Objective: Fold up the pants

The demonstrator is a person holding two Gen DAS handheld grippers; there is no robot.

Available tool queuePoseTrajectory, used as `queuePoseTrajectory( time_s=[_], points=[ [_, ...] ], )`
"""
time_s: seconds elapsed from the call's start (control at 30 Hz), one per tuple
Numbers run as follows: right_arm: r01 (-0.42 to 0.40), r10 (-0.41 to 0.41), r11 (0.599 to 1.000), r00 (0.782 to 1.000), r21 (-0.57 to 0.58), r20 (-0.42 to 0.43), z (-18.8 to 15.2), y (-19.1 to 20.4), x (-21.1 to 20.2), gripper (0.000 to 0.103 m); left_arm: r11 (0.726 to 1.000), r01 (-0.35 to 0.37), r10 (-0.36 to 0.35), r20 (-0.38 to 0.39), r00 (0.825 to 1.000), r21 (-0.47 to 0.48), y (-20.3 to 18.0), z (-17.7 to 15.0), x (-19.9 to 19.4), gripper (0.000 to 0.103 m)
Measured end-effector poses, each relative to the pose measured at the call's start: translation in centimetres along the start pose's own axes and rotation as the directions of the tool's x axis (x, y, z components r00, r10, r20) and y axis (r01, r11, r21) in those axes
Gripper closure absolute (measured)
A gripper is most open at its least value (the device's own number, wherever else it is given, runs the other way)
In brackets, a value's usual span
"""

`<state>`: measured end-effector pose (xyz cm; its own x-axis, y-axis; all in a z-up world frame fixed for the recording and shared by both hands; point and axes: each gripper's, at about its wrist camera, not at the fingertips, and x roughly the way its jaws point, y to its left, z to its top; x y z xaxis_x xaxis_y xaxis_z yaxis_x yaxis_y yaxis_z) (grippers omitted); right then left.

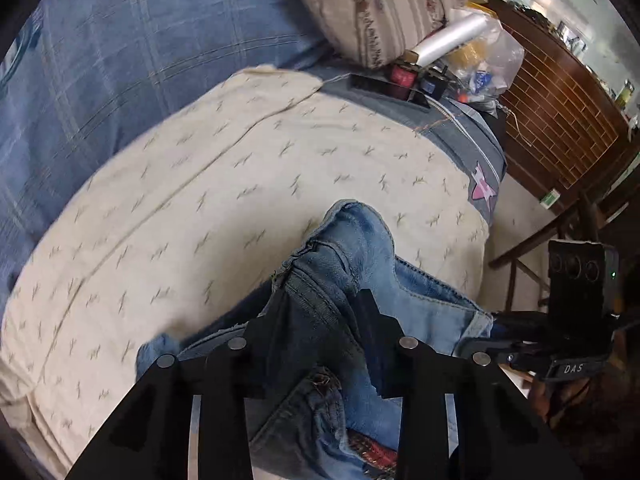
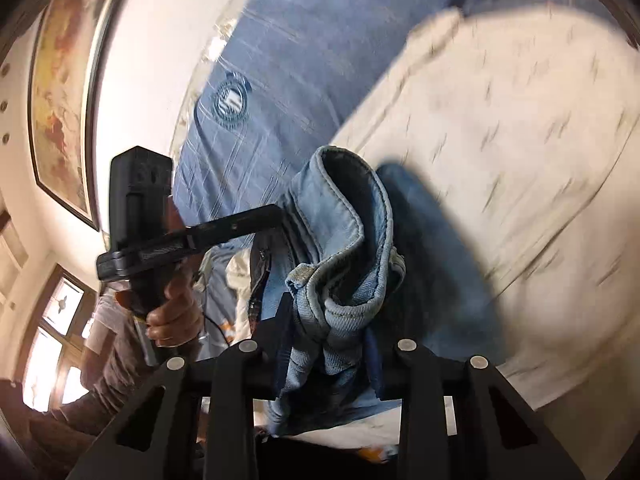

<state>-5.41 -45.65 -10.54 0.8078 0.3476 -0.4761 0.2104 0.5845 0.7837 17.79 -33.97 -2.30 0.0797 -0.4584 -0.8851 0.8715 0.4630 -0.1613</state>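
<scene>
Jeans pinched in both grippers, above cream bedspread.

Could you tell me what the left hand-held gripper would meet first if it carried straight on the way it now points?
Probably the jeans already bunched between the left hand-held gripper fingers; beyond them, the cream patterned bedspread. Depth is hard to judge.

A bed in blue checked sheet carries a cream patterned cloth and a pillow
</scene>
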Motion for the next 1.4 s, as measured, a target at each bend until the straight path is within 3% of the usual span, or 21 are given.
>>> queuePoseTrajectory(
  time_s=[0.1,0.2,0.33,0.4,0.47,0.5,0.57,0.63,0.73,0.8,0.83,0.87,0.9,1.0,1.07,1.1,1.13,1.17,1.2,1.4],
  points=[
    [0.081,-0.078,0.992,0.996,0.099,-0.038,-0.7,-3.8,0.9,0.072,0.997,-0.072,0.071,-0.061,0.996,-0.016,-0.5,0.1,4.9,0.068],
    [0.049,-0.046,0.988,0.999,0.145,-0.024,-1.4,-4.6,1.1,0.07,0.993,-0.093,0.09,-0.043,0.995,-0.076,-0.3,-0.2,6.4,0.061],
    [0.049,-0.045,0.994,0.998,0.098,-0.041,-0.2,-3.3,0.7,0.052,0.985,-0.03,0.026,-0.027,0.999,-0.172,1.5,-0.7,2.9,0.06],
    [0.059,-0.06,0.993,0.998,0.105,0.012,0.5,-3.4,-0.6,0.037,0.974,-0.008,0.009,0.005,1.0,-0.224,3.0,-1.3,0.6,0.059],
    [0.053,-0.062,0.991,0.996,0.122,0.072,1.5,-3.6,-1.7,0.032,0.951,0.018,-0.003,0.05,0.999,-0.309,5.3,-3.3,-1.7,0.051],
    [0.057,-0.068,0.991,0.994,0.122,0.085,2.3,-3.5,-1.7,0.03,0.93,0.03,-0.008,0.061,0.998,-0.366,6.3,-4.8,-2.3,0.046],
    [0.077,-0.082,0.993,0.995,0.089,0.059,3.8,-2.7,-0.4,0.027,0.889,0.054,-0.026,0.068,0.997,-0.455,8.1,-7.5,-3.2,0.046],
    [0.085,-0.086,0.996,0.996,0.027,0.024,5.1,-1.5,1.4,0.026,0.823,0.101,-0.072,0.074,0.995,-0.559,9.5,-10.4,-2.9,0.046],
    [0.087,-0.09,0.994,0.995,-0.058,-0.037,6.4,0.4,5.0,0.02,0.651,0.239,-0.197,0.144,0.97,-0.72,11.4,-14.2,-1.3,0.045],
    [0.109,-0.118,0.989,0.989,-0.103,-0.088,6.7,1.2,7.5,0.015,0.582,0.256,-0.224,0.15,0.963,-0.772,11.9,-15.0,-0.1,0.047],
    [0.127,-0.14,0.983,0.985,-0.13,-0.1,6.4,1.6,8.1,0.018,0.579,0.247,-0.221,0.142,0.965,-0.777,11.8,-14.9,0.2,0.054],
    [0.133,-0.155,0.972,0.982,-0.191,-0.105,6.4,2.5,8.8,0.058,0.595,0.224,-0.2,0.128,0.971,-0.772,11.4,-14.4,-0.1,0.056],
    [0.125,-0.156,0.967,0.979,-0.221,-0.13,6.7,3.5,9.3,0.095,0.629,0.192,-0.158,0.117,0.98,-0.754,10.8,-13.7,-0.8,0.059],
    [0.16,-0.183,0.931,0.982,-0.328,-0.041,6.8,5.7,7.4,0.098,0.711,0.08,-0.03,0.083,0.996,-0.699,9.0,-12.4,-0.9,0.057],
    [0.261,-0.291,0.909,0.956,-0.325,-0.045,7.4,4.0,8.0,0.097,0.765,-0.047,0.084,0.026,0.996,-0.642,7.8,-12.0,0.4,0.055],
    [0.294,-0.329,0.911,0.941,-0.29,-0.078,7.5,2.3,8.9,0.095,0.778,-0.099,0.144,0.022,0.989,-0.62,7.1,-11.8,0.6,0.053],
    [0.317,-0.353,0.91,0.93,-0.267,-0.1,7.2,1.0,9.1,0.095,0.781,-0.121,0.174,0.028,0.984,-0.612,6.3,-11.7,0.3,0.053],
    [0.32,-0.349,0.915,0.933,-0.245,-0.087,7.0,0.1,8.9,0.092,0.783,-0.141,0.197,0.027,0.98,-0.606,5.7,-11.7,0.0,0.054],
    [0.32,-0.346,0.918,0.935,-0.233,-0.08,6.9,-0.1,8.5,0.081,0.786,-0.165,0.222,0.024,0.975,-0.595,5.3,-11.6,-0.2,0.054],
    [0.317,-0.342,0.922,0.936,-0.222,-0.085,6.6,0.5,7.3,0.076,0.786,-0.173,0.23,0.02,0.973,-0.593,4.4,-10.9,0.8,0.053]
  ],
)
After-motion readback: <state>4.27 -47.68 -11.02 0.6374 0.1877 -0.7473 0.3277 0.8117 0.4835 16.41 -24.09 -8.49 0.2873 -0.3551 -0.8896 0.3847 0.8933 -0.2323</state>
